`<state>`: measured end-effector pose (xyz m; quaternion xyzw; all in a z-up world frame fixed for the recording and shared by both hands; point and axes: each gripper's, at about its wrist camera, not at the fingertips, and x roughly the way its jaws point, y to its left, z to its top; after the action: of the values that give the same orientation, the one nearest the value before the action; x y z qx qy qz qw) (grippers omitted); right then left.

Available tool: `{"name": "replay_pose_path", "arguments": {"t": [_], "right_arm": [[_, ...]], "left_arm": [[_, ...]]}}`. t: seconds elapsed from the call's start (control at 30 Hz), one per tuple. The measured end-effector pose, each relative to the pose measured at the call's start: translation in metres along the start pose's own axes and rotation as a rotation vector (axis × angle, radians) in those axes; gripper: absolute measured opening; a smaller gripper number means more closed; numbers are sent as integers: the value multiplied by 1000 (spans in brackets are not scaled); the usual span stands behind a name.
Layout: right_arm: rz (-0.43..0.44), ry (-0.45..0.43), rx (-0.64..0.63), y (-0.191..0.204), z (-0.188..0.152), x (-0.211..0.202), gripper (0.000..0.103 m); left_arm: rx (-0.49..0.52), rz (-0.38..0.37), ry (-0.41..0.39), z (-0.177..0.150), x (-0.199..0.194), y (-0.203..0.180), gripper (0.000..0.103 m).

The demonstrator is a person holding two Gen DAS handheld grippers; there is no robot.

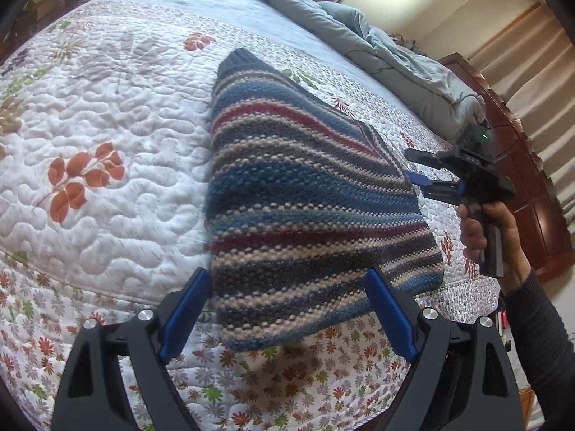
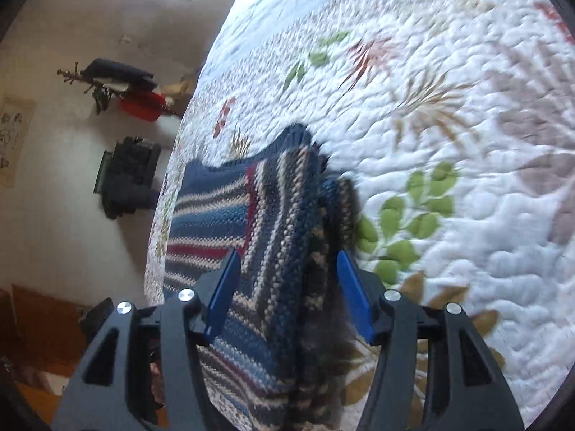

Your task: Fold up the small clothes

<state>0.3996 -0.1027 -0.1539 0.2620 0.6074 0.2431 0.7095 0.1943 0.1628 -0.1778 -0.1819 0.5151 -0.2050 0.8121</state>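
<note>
Both wrist views look down, close, on the sweater (image 1: 309, 194).

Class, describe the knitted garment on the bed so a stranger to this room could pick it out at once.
Start at the bed's white quilt printed with leaves and flowers. Near its edge lies a folded sweater, between the left gripper and the right gripper. It alone is thick knit, striped blue, red, cream and grey.

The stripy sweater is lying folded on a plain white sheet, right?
Not quite. The stripy sweater is lying folded, but on a flowery quilt with orange and green leaf prints, not a plain white sheet. The left wrist view shows it clearly.
</note>
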Motion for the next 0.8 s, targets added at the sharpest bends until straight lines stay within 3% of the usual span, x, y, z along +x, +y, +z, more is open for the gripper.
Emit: {"name": "replay_pose_path", "arguments": {"t": [0.03,0.07,0.17,0.27,0.4,0.47,0.53,0.67,0.8], "right_arm": [[-20,19,-35,3,4,9,17],[-48,9,-67,7,7,12,10],[-47,-48,-78,9,18,12,9],[-94,-39,-75,1,20,29,9],[-49,-58,-70,0,16,28,17],[-27,-77,-81,4,9,15,37],[-18,-120,-98,13,-4,-10,46],[10,-191,-159,39,-51,-54,46],[29,-120,-214,54,-98,-49,46]], "left_arm": [[7,4,2,2,2,-2,88],[12,10,5,3,4,-2,88],[7,23,25,6,14,4,88],[-6,38,47,6,24,9,88],[-31,40,57,-2,24,12,88],[-29,37,43,-5,17,9,88],[-27,39,25,-8,7,6,95],[-22,89,-13,-17,-14,-4,99],[47,167,-73,-37,-35,-29,99]]}}
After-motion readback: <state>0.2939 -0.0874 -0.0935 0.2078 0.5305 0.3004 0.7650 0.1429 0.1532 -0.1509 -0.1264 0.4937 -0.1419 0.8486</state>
